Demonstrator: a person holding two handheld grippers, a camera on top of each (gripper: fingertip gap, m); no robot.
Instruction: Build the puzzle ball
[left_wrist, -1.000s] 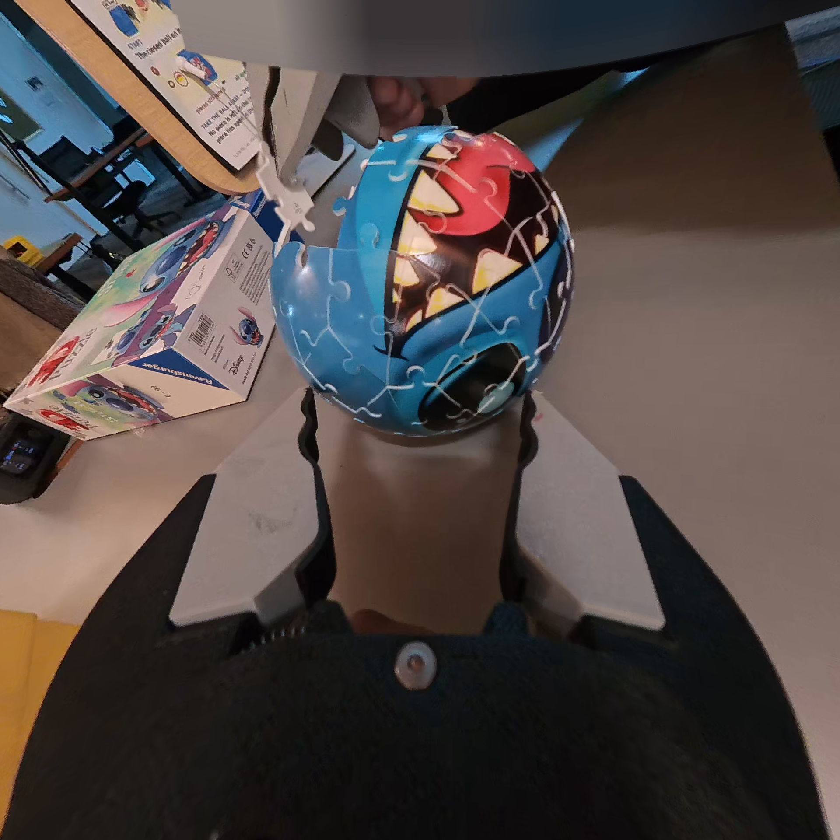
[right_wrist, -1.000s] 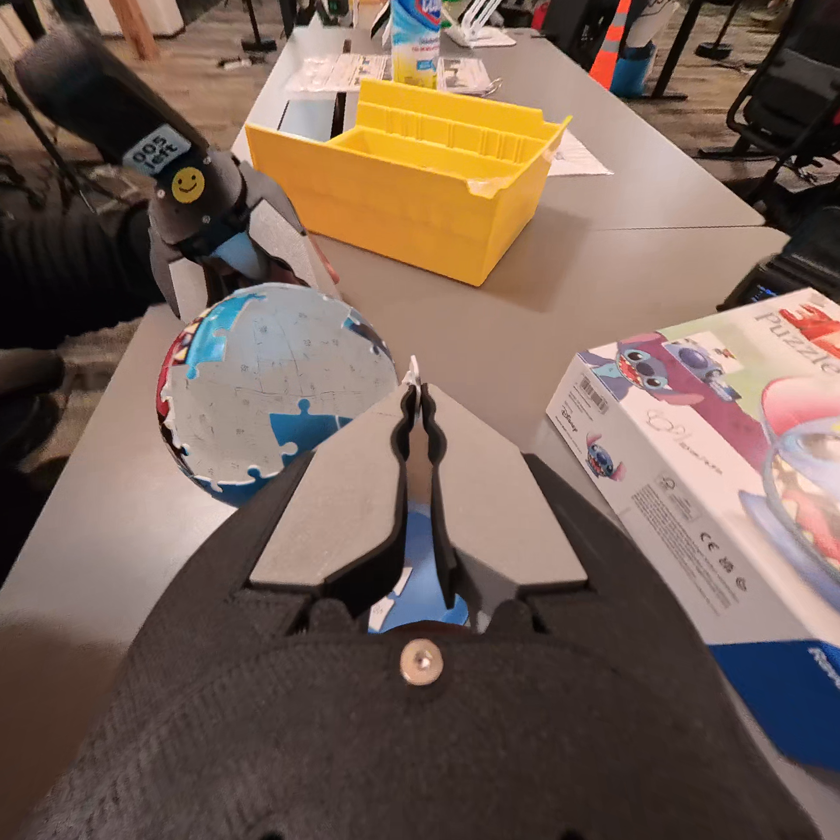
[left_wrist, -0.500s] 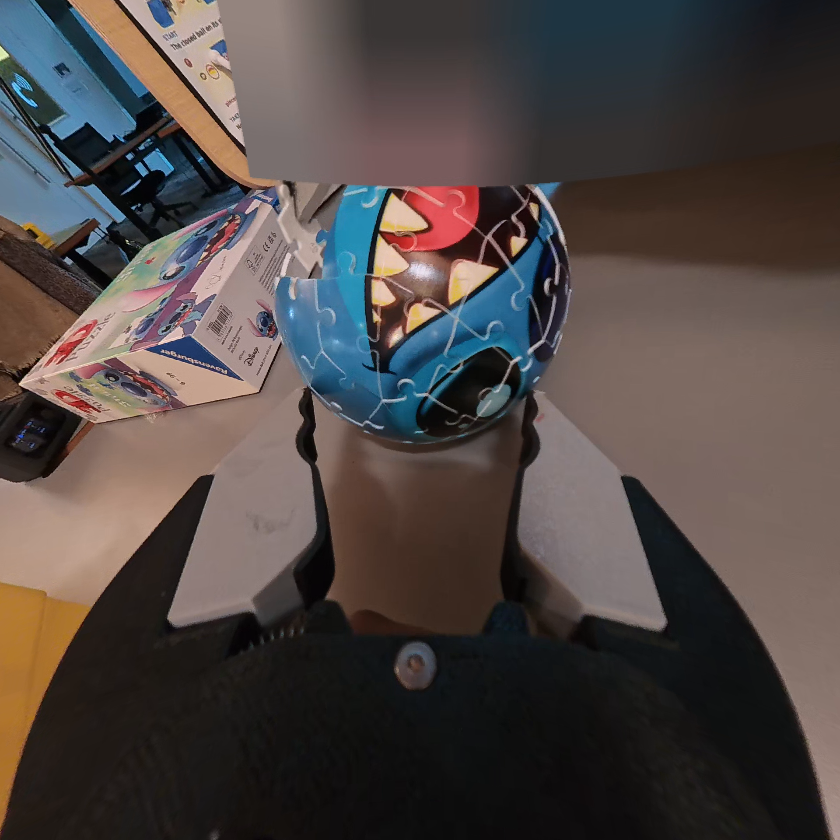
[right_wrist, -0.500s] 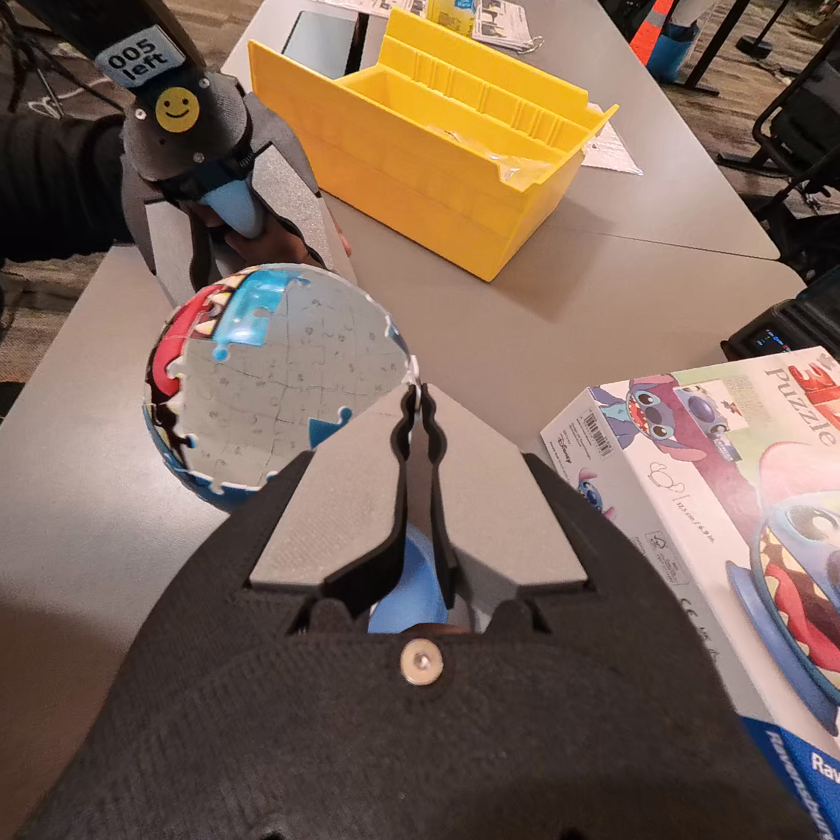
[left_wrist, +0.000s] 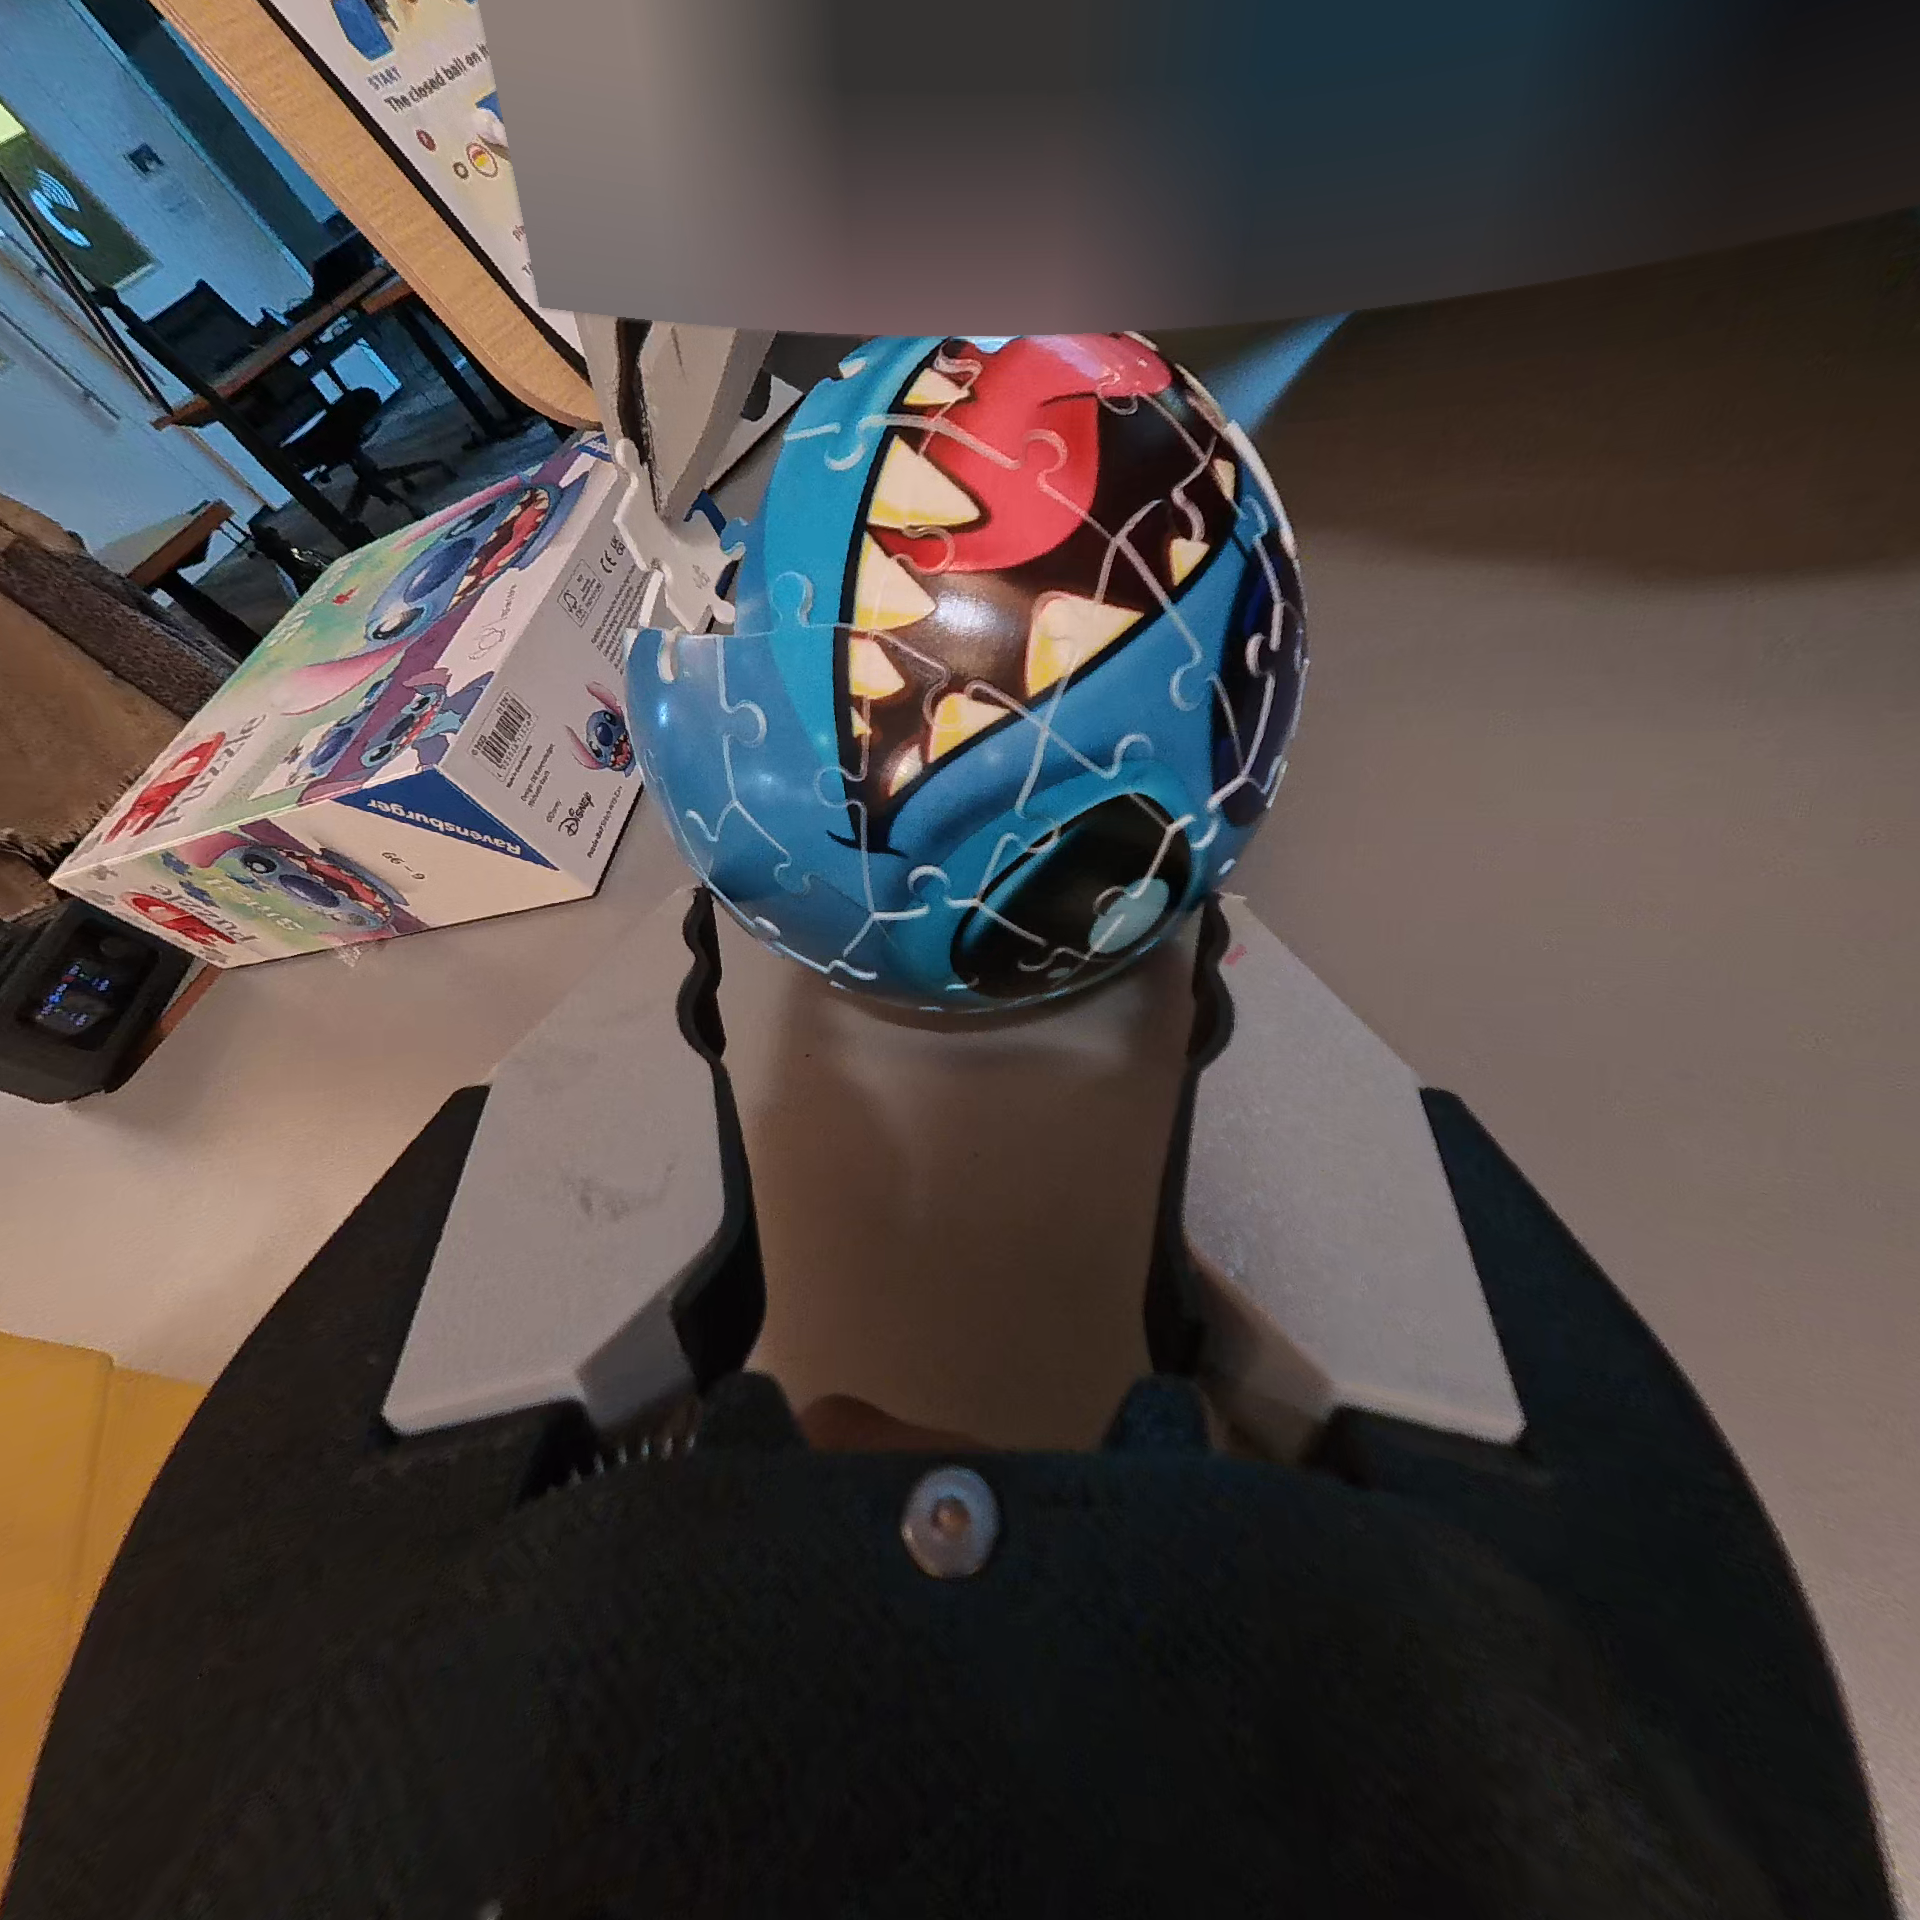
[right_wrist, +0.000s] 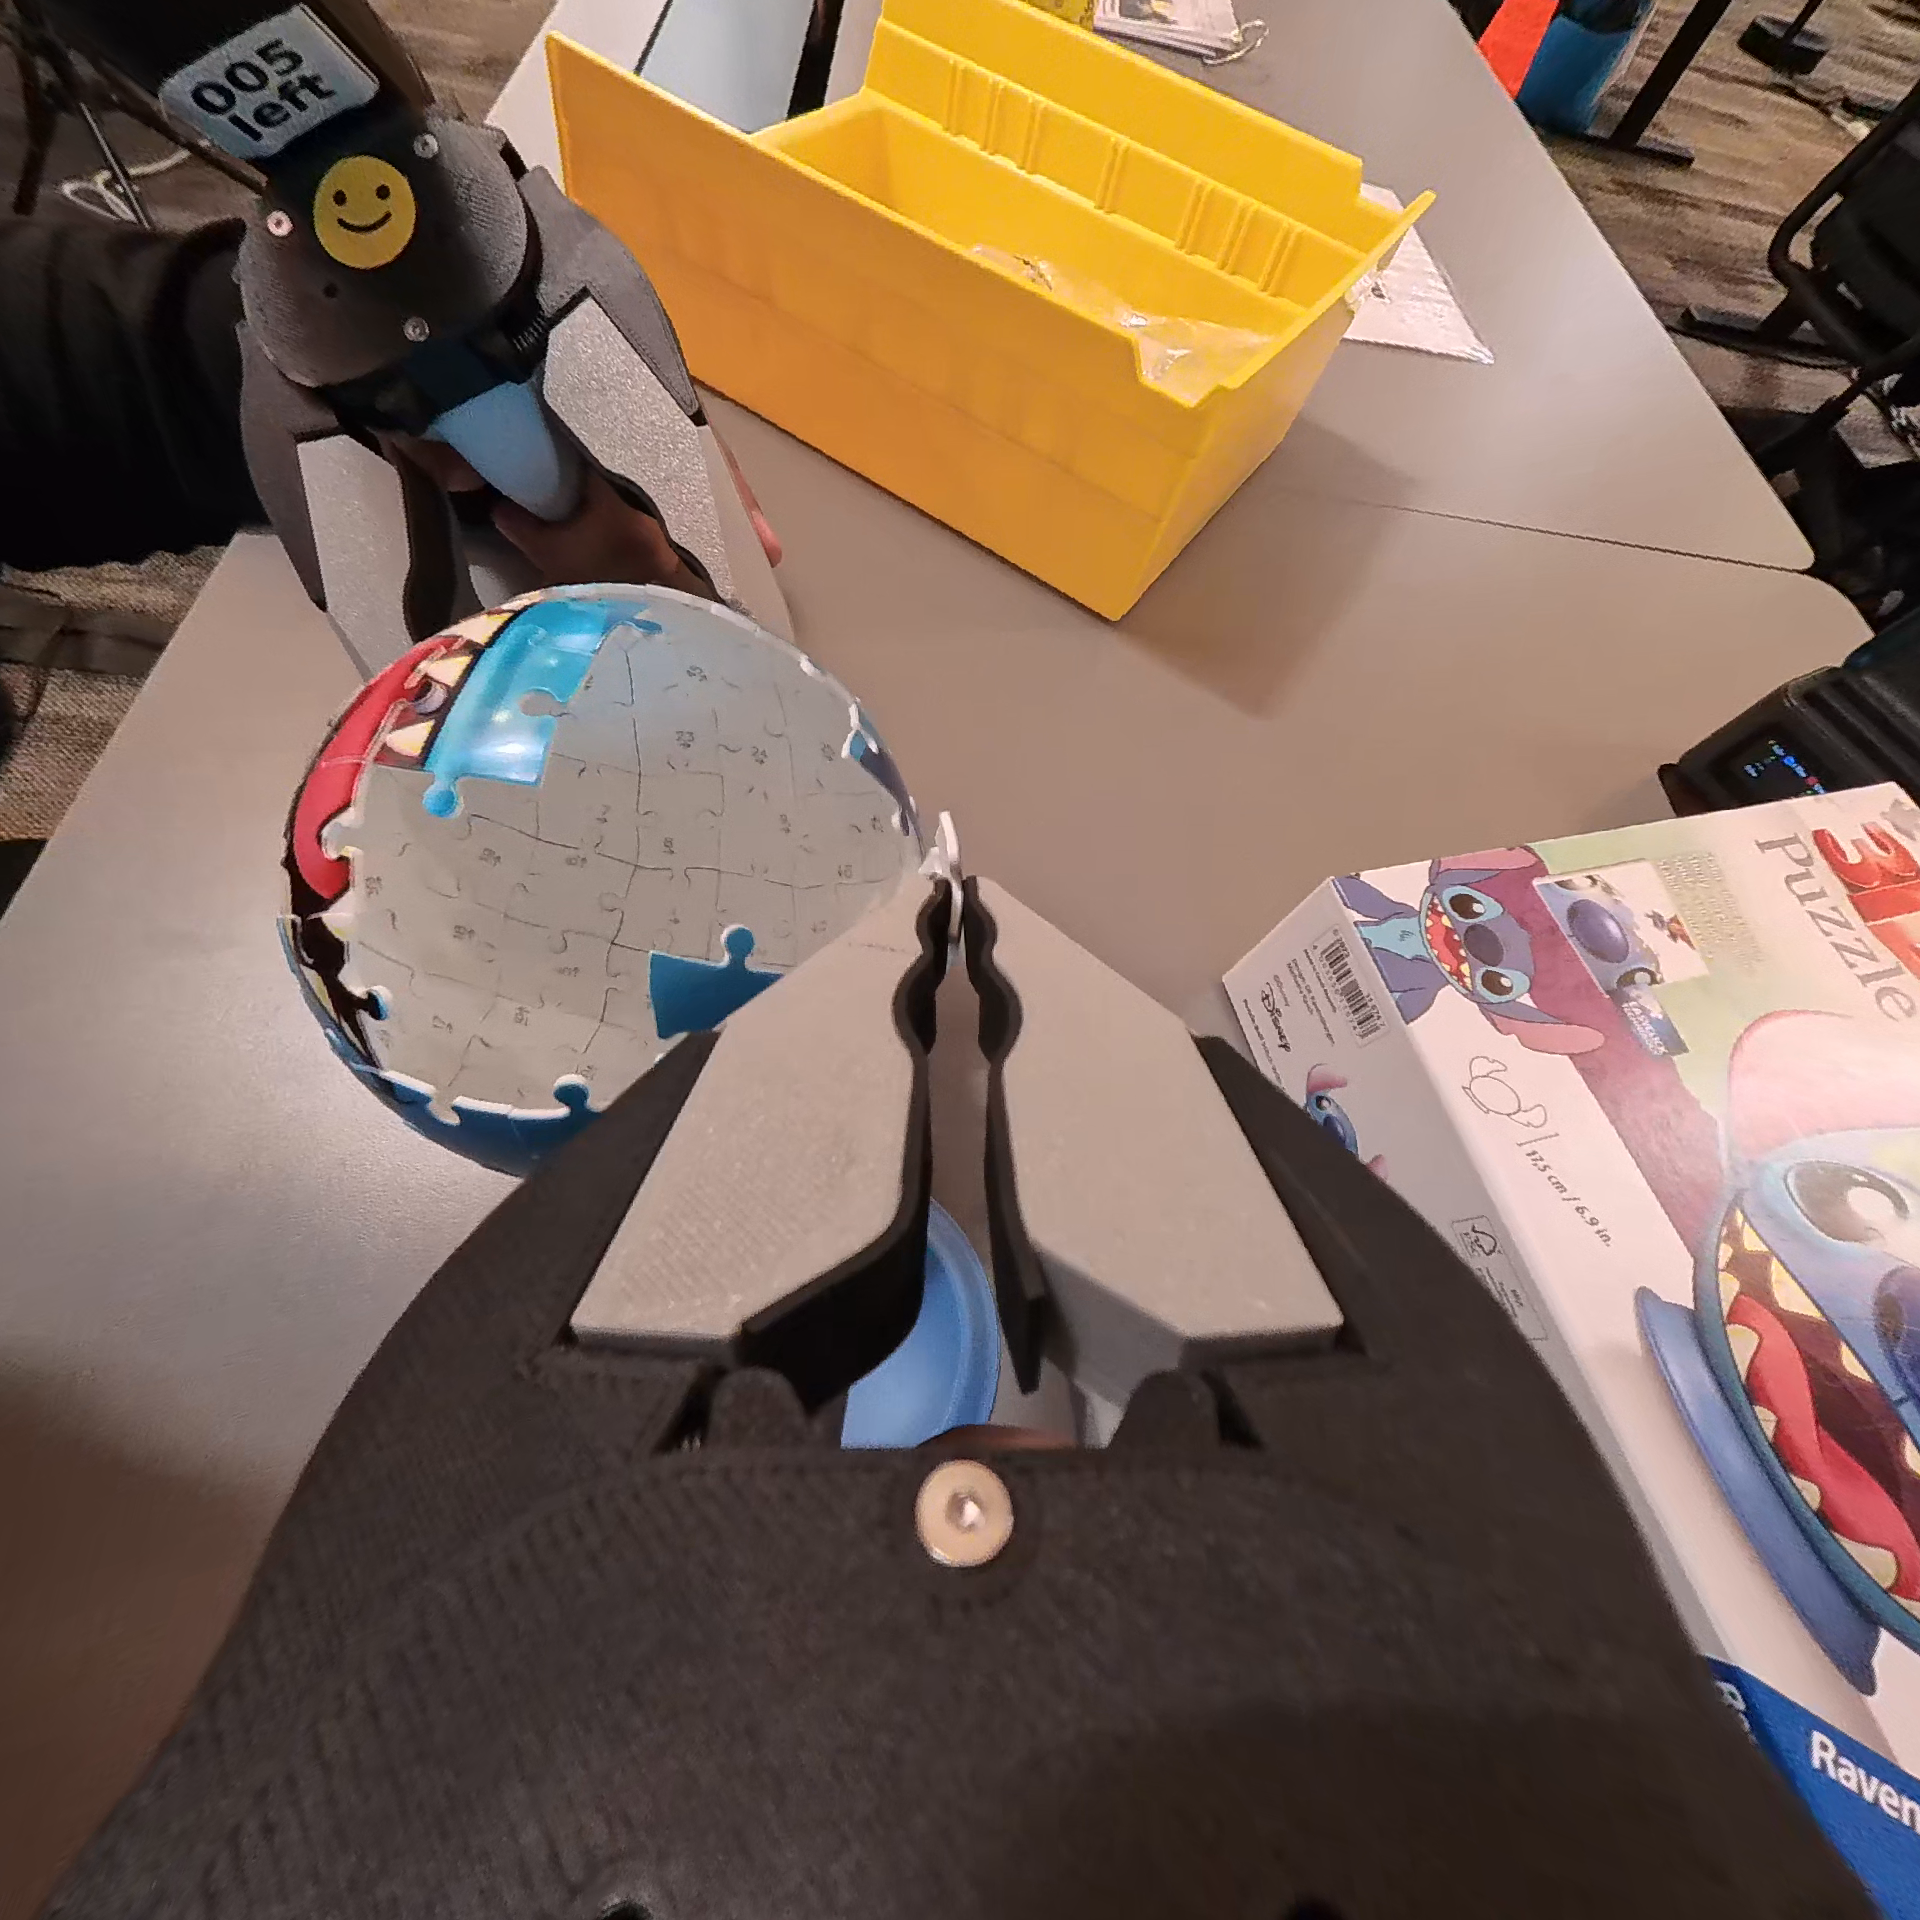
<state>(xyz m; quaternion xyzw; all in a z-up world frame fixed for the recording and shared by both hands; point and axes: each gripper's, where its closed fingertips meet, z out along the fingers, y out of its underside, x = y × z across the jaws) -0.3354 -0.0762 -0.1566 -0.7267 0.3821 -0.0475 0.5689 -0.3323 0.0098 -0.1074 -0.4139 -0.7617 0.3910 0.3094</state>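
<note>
My left gripper (left_wrist: 951, 935) fingers are spread wide, cradling the puzzle ball (left_wrist: 966, 675) above the worktop (right_wrist: 1143, 748). My right gripper (right_wrist: 951, 904) pinches a white puzzle piece (right_wrist: 943, 847) at the ball's rim. The yellow bin (right_wrist: 935, 343) holds a clear bag (right_wrist: 1184, 348).

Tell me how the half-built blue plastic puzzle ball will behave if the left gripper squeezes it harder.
The blue puzzle ball is an open, hollow shell, so it probably flexes and pieces could pop apart. Its glossy curved skin may slip from the left gripper, whose fingertips hold only its lower part.
</note>
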